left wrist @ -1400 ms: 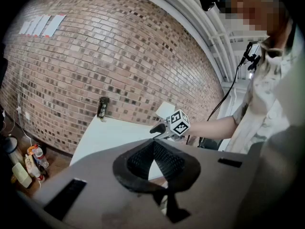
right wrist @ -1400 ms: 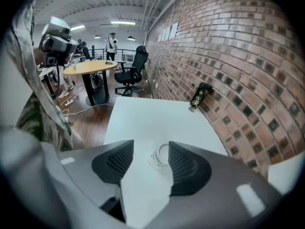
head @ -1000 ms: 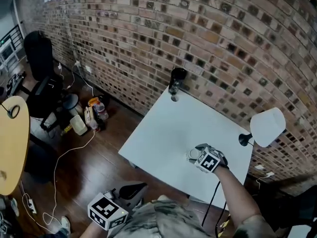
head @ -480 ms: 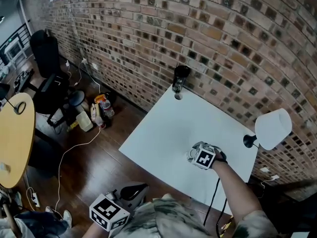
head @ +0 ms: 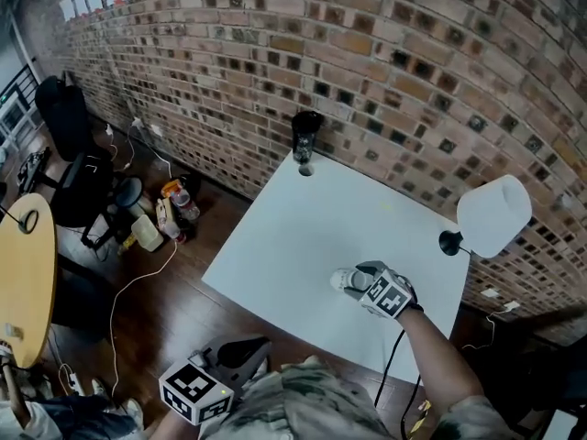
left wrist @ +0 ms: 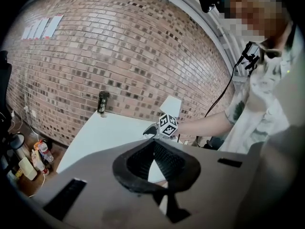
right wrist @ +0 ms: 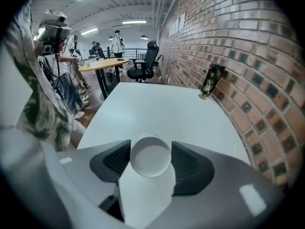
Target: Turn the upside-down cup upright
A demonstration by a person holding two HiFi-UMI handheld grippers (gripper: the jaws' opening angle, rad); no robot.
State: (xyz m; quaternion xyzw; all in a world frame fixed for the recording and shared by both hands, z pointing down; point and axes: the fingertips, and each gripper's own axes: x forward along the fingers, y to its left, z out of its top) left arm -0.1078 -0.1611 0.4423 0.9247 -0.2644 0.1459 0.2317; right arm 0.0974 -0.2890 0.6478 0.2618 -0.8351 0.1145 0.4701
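Right gripper [head: 356, 281] narrowed, jaws gripping cup [right wrist: 150, 155]

Head cam: high up, looks steeply down & fwd at table [head: 303, 227], brick wall [head: 367, 53] behind; nothing close. L gripper [head: 246, 349] cam: low, off table's near edge, well back, faces across table to wall. R gripper [head: 352, 280] cam: close above tabletop, tilted down, looks along table w/ wall on its right. All 3 share table, wall & bottle [head: 305, 134]. L cam also catches R gripper; head cam sees both.
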